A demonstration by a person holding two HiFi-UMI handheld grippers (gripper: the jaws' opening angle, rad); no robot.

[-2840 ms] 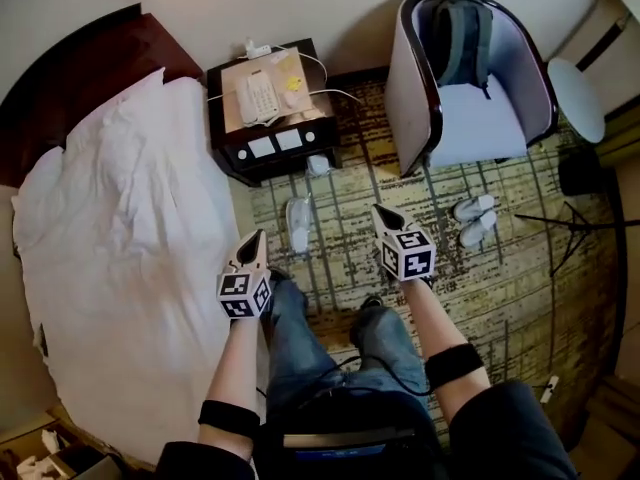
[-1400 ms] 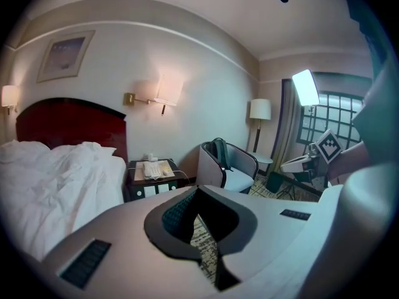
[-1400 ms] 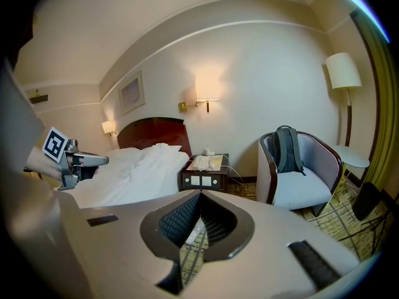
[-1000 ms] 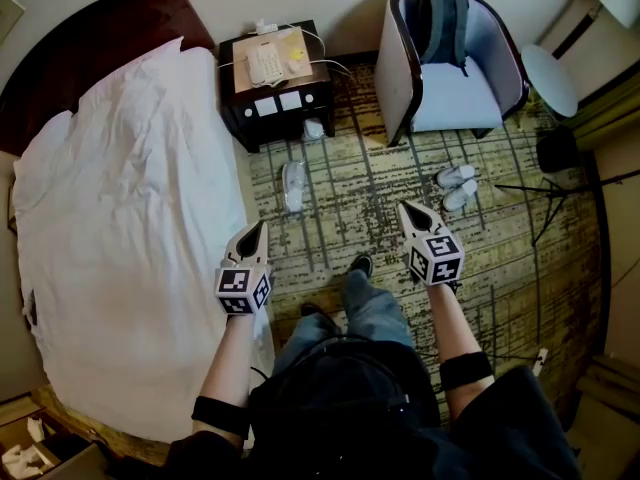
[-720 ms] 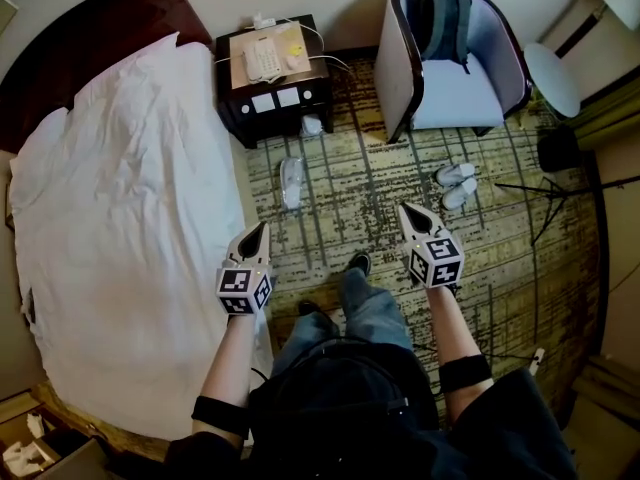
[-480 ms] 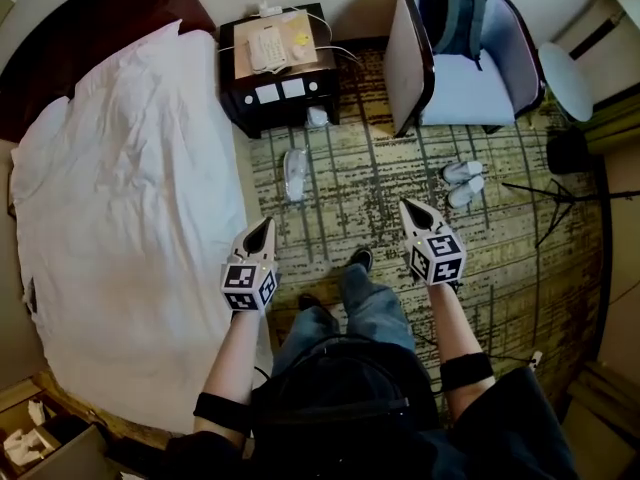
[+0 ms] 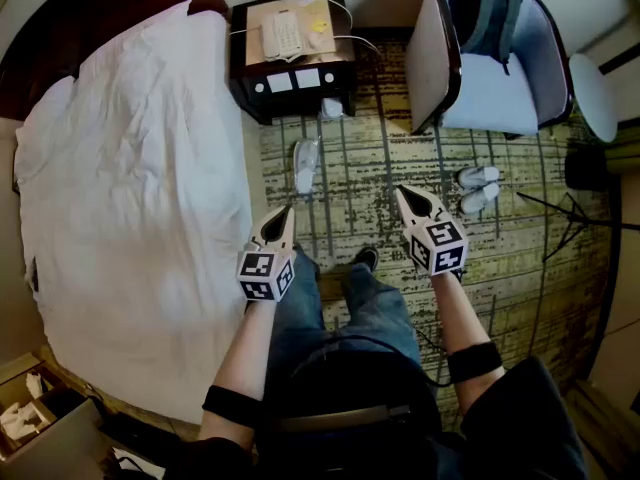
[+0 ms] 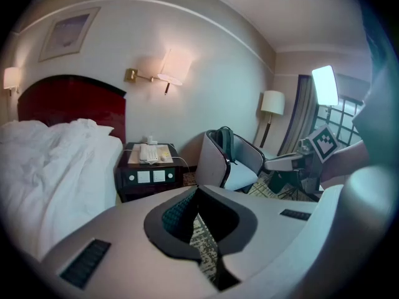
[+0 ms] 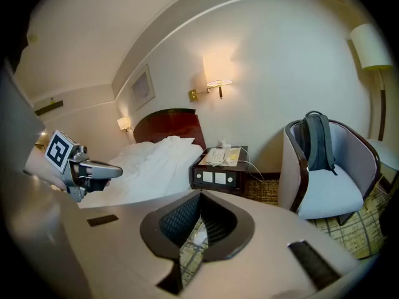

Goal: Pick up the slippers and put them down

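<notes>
Two white slippers (image 7: 305,164) lie close together on the patterned carpet just in front of the nightstand. Another white pair (image 7: 478,188) sits on the carpet beside the armchair. My left gripper (image 7: 284,210) hangs shut and empty above the carpet, a short way nearer to me than the slippers by the nightstand. My right gripper (image 7: 401,192) is also shut and empty, between the two lots of slippers and touching neither. The left gripper view shows closed jaws (image 8: 198,190) pointing at the nightstand. In the right gripper view the jaws (image 9: 200,195) are closed too.
A bed (image 7: 130,168) with a white duvet fills the left. The dark nightstand (image 7: 290,58) carries a phone and cables. An armchair (image 7: 490,78) holding a grey backpack stands at the back right, and thin stand legs (image 7: 575,213) cross the carpet. My own feet (image 7: 366,258) are between the grippers.
Both grippers have moved forward and lower towards the carpet, the left one drifting right in the picture. The slippers by the nightstand now lie closer to the left gripper. Both stay shut.
</notes>
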